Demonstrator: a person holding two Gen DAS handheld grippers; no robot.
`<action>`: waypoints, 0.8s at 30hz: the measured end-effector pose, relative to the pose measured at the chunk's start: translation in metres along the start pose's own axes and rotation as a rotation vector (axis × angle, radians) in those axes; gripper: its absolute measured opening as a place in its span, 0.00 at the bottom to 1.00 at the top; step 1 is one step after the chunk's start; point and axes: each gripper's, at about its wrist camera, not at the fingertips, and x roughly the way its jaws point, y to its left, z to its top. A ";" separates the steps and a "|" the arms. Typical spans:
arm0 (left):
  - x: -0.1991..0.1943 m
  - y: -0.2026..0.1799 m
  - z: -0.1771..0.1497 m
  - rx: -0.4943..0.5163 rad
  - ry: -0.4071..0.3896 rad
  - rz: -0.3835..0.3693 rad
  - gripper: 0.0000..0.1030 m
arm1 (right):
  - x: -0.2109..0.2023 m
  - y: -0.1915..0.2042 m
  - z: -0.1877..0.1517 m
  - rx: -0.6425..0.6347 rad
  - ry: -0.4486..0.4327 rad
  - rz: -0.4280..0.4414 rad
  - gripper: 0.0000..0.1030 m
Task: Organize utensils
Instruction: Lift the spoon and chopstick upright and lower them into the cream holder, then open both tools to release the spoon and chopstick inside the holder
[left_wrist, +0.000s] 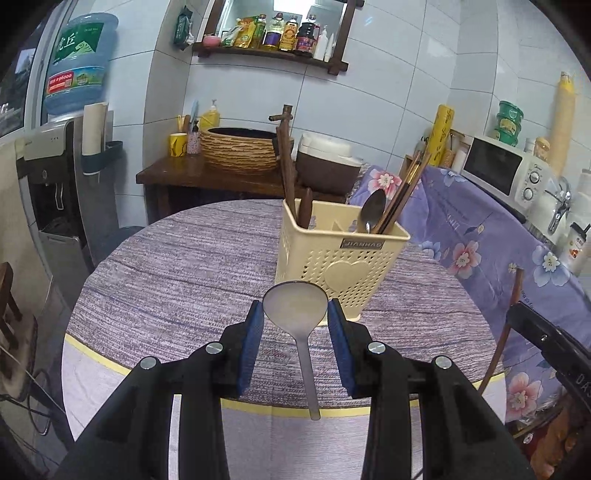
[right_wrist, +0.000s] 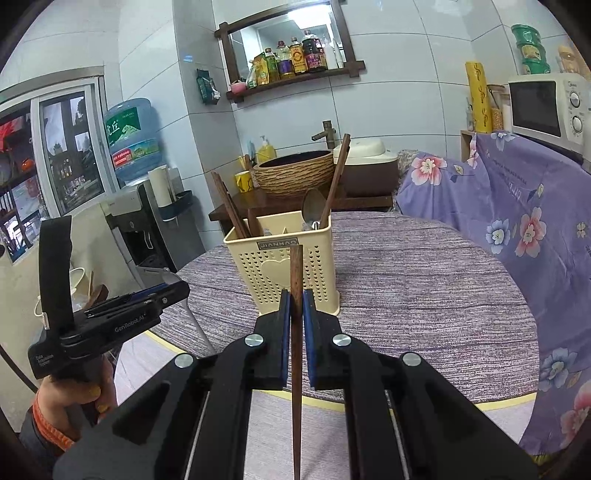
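Note:
A cream perforated utensil holder (left_wrist: 341, 260) stands on the round table and holds brown chopsticks and a metal spoon (left_wrist: 372, 215). My left gripper (left_wrist: 295, 314) is shut on the bowl of a metal spoon (left_wrist: 297, 308), just in front of the holder, handle pointing back toward me. In the right wrist view the holder (right_wrist: 282, 267) is straight ahead. My right gripper (right_wrist: 295, 308) is shut on a brown wooden chopstick (right_wrist: 296, 332), held upright just in front of the holder. The left gripper (right_wrist: 159, 293) shows at the left, beside the table edge.
The round table (left_wrist: 177, 266) has a purple-grey woven cloth. A purple floral cloth (left_wrist: 480, 236) covers furniture at the right, with a microwave (left_wrist: 506, 170) behind it. A dark wooden stand with a woven basin (left_wrist: 240, 149) is behind the table. A water dispenser (left_wrist: 59, 173) stands at the left.

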 end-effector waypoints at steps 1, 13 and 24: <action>-0.002 0.000 0.003 0.005 -0.005 -0.004 0.35 | -0.001 0.000 0.002 0.000 -0.004 0.005 0.08; -0.031 -0.014 0.120 0.017 -0.203 -0.063 0.35 | -0.008 0.019 0.132 -0.017 -0.262 -0.006 0.08; 0.032 -0.029 0.149 0.033 -0.260 0.058 0.35 | 0.069 0.033 0.185 -0.002 -0.422 -0.126 0.08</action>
